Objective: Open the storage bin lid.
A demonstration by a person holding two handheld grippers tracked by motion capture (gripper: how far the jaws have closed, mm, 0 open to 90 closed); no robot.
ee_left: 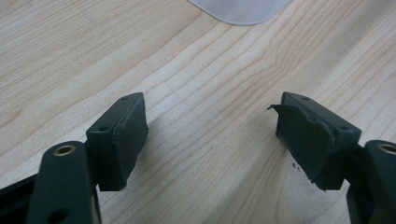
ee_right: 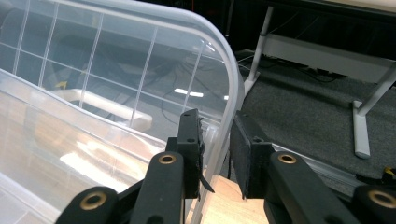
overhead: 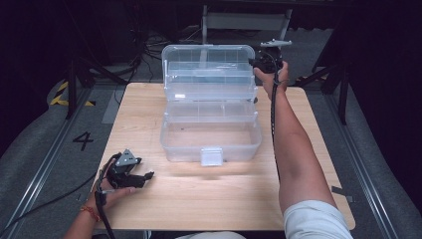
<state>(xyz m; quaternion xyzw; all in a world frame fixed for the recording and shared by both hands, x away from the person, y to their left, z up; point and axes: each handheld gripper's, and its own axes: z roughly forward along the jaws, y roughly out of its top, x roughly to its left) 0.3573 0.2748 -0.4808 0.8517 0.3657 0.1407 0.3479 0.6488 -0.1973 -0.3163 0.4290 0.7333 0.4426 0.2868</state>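
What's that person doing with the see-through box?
A person is working on a clear plastic box that stands open on a wooden table. The right gripper is clamped on the edge of the raised lid, at its upper right corner, holding it up. The left gripper rests low over the table near the person, jaws open and holding nothing. The box looks empty.
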